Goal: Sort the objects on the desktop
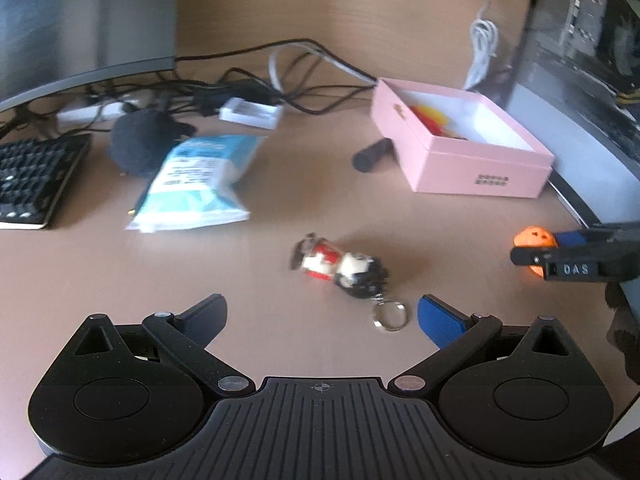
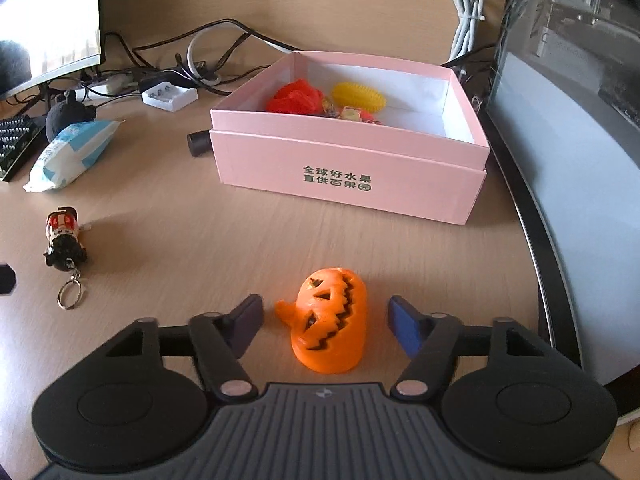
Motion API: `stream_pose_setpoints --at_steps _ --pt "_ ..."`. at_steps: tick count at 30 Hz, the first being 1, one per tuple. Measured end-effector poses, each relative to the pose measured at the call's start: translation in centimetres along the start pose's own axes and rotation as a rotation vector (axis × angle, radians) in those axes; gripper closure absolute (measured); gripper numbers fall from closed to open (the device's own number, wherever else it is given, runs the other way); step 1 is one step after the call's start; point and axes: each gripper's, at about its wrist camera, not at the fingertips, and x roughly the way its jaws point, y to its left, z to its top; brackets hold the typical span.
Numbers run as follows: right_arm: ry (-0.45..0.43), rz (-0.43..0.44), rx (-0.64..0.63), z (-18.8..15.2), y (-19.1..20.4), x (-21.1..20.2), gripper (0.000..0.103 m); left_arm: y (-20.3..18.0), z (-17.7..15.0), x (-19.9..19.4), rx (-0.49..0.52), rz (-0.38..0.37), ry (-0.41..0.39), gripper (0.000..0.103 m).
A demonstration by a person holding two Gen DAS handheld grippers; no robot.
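1. My right gripper (image 2: 325,320) sits low over the desk (image 2: 200,232), level and pointing toward the far side, its jaws spread wide.
2. The orange pumpkin toy (image 2: 332,320) lies on the desk between my right fingers, touching neither one, its carved face turned up and left.
3. The pink box (image 2: 348,176) stands open on the far side of the pumpkin, holding a red item (image 2: 296,98) and a yellow item (image 2: 359,96); a black cylinder (image 2: 197,143) lies against its left wall.
4. My left gripper (image 1: 322,316) hovers above the desk with jaws wide and nothing between them.
5. The figure keychain (image 1: 340,266) lies just beyond my left fingers, its ring (image 1: 391,317) nearest, close to the right finger (image 1: 440,320).
6. A tissue pack (image 1: 196,184) rests far left, beside a keyboard (image 1: 28,176).
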Motion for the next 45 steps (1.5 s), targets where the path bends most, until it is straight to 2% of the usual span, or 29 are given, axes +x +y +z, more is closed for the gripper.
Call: stream_pose_setpoints --at_steps 1,10,16,21,26,27,31,35,36,37,39,40,41,43,45 --pt "0.004 0.006 -0.002 0.1 0.0 0.0 0.054 -0.3 0.2 0.3 0.009 -0.005 0.002 0.000" --pt "0.007 0.004 0.025 0.1 -1.0 -2.5 0.054 -1.8 1.7 3.5 0.116 -0.015 0.002 0.000" --pt "0.019 -0.005 0.024 -0.8 -1.5 -4.2 0.054 -2.0 2.6 5.6 0.109 -0.033 0.041 0.000" --pt "0.017 -0.012 -0.007 -1.4 -1.6 -4.3 0.054 -3.2 2.0 4.5 0.118 -0.103 0.057 0.000" --pt "0.031 0.005 -0.022 -1.3 -1.3 -3.3 0.054 -3.7 1.4 3.8 0.089 -0.082 0.052 0.000" --pt "0.027 0.004 -0.026 -1.3 -1.2 -3.2 0.053 -3.6 1.4 3.8 0.077 -0.074 0.055 0.000" --pt "0.024 -0.005 -0.021 -1.3 -1.0 -2.9 0.037 -3.3 1.5 3.5 0.044 -0.059 0.053 0.000" --pt "0.045 0.017 0.014 -1.2 -1.3 -2.1 0.037 -3.0 1.3 2.5 0.042 -0.047 0.043 0.000" --pt "0.049 0.019 0.014 -1.2 -1.2 -1.9 0.043 -2.8 1.2 2.3 0.042 -0.045 0.042 0.000" --pt "0.050 0.021 0.012 -1.2 -1.2 -1.8 0.054 -2.7 1.1 2.2 0.043 -0.040 0.040 0.000" --pt "0.053 0.021 0.014 -1.1 -1.1 -1.8 0.057 -2.6 1.0 2.3 0.048 -0.034 0.036 0.000" --pt "0.049 0.018 0.014 -1.0 -1.1 -1.9 0.066 -2.6 1.0 2.4 0.049 -0.029 0.034 0.000" --pt "0.046 0.017 0.011 -0.9 -1.0 -2.1 0.068 -2.6 1.1 2.6 0.052 -0.025 0.031 0.001" --pt "0.046 0.027 0.007 -0.8 -0.8 -2.5 0.069 -2.8 1.3 3.1 0.061 -0.024 0.034 0.013" --pt "0.036 0.027 0.002 -0.7 -0.6 -3.0 0.069 -3.0 1.7 3.8 0.072 -0.024 0.044 0.019"
